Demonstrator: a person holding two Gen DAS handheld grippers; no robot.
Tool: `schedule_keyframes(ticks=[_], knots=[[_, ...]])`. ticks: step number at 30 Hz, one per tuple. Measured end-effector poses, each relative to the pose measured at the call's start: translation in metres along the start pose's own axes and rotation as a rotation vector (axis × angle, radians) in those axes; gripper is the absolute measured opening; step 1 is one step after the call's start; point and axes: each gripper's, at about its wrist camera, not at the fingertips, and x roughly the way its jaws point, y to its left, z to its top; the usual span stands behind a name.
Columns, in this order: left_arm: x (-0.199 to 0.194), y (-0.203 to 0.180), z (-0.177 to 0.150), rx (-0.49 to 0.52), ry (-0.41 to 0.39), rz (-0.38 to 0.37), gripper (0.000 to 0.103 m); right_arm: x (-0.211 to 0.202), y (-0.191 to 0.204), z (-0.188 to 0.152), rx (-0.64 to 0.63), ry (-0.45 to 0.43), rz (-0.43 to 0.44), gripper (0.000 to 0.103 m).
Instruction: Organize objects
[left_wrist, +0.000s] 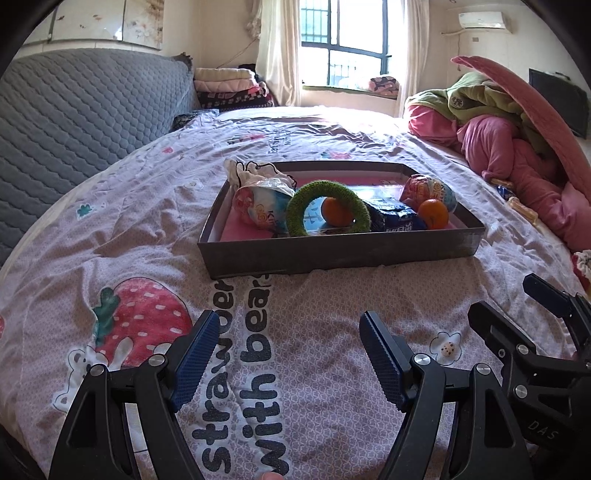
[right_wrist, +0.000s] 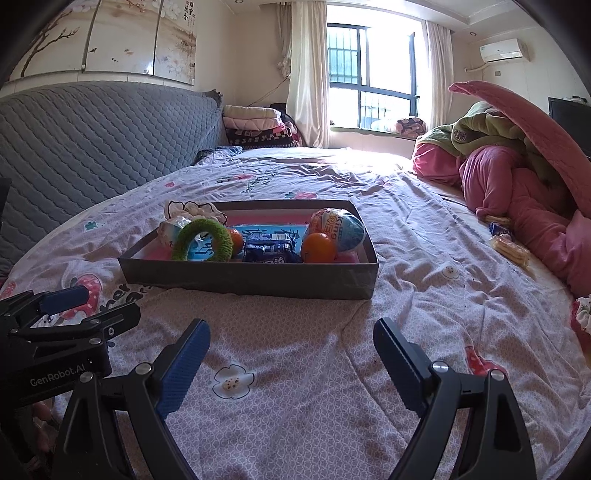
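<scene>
A shallow grey tray (left_wrist: 332, 253) (right_wrist: 258, 282) lies on the bed. In it are a green fuzzy ring (left_wrist: 327, 212) (right_wrist: 201, 240) standing on edge, two oranges (left_wrist: 434, 213) (right_wrist: 318, 247), a dark blue snack pack (left_wrist: 393, 219) (right_wrist: 267, 251), two egg-shaped wrapped toys (left_wrist: 430, 190) (right_wrist: 338, 223) and a white frilly cloth (left_wrist: 255, 171) (right_wrist: 192, 208). My left gripper (left_wrist: 286, 328) is open and empty, above the sheet in front of the tray. My right gripper (right_wrist: 291, 336) is open and empty, beside it.
A printed pink-lilac sheet (right_wrist: 295, 369) covers the bed. A grey quilted headboard (left_wrist: 74, 122) stands at the left. Piled pink and green bedding (right_wrist: 517, 166) lies at the right, with a snack packet (right_wrist: 511, 251) and a blue packet (right_wrist: 498, 229) next to it.
</scene>
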Motion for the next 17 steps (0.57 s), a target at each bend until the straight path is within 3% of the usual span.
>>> schedule_keyframes(ticks=[17], knots=[[0.0099, 0.0044, -0.006, -0.029, 0.021, 0.003, 0.079, 0.0096, -0.0043, -0.0065, 0.018, 0.042, -0.023, 0.09]])
